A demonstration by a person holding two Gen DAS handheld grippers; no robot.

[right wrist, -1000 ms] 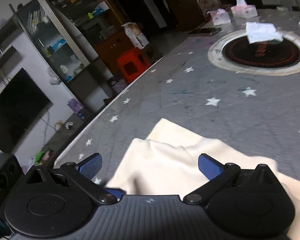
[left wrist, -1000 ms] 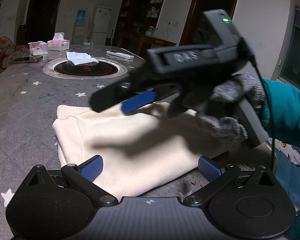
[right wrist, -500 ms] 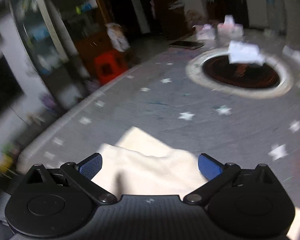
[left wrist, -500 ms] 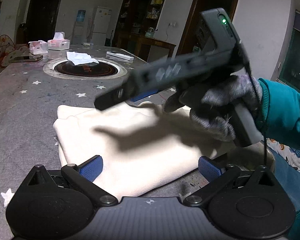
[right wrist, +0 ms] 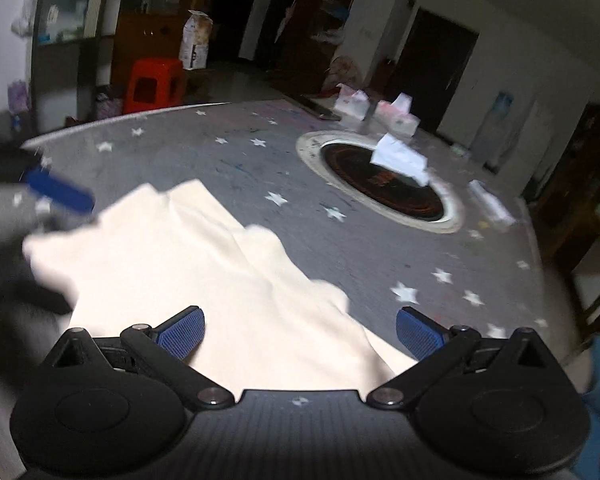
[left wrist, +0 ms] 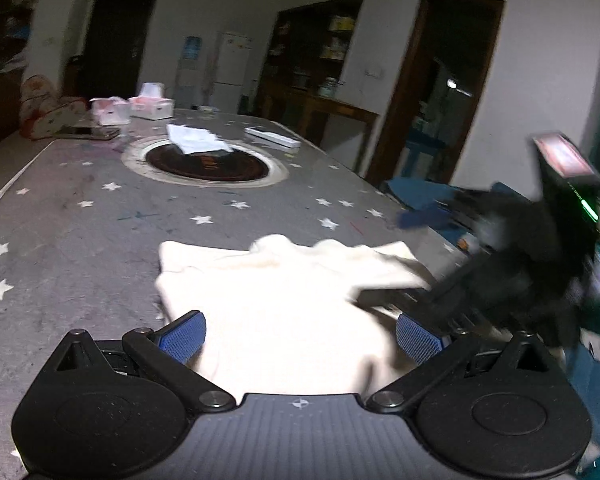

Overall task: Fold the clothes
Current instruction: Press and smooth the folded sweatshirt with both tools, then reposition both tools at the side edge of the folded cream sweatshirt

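Note:
A folded cream garment (left wrist: 284, 300) lies on the grey star-patterned table (left wrist: 80, 248) near its front edge. My left gripper (left wrist: 300, 332) is open and hovers just over the garment's near part. My right gripper (right wrist: 300, 328) is open over the garment (right wrist: 172, 264) too, nothing between its pads. In the left wrist view the right gripper's body (left wrist: 520, 264) is at the right, blurred, by the garment's right edge. In the right wrist view a blue pad of the left gripper (right wrist: 60, 194) shows blurred at the far left.
A round dark hotplate (left wrist: 206, 164) is set in the table's middle, with a white tissue (left wrist: 196, 140) on it. Tissue boxes (left wrist: 148, 106), a phone (left wrist: 88, 132) and a white remote (left wrist: 272, 138) sit at the far end. A red stool (right wrist: 154, 86) stands on the floor beyond.
The right gripper has swung from above the garment's middle out to its right side. Its camera now faces across the table. The left gripper has risen and pulled back slightly.

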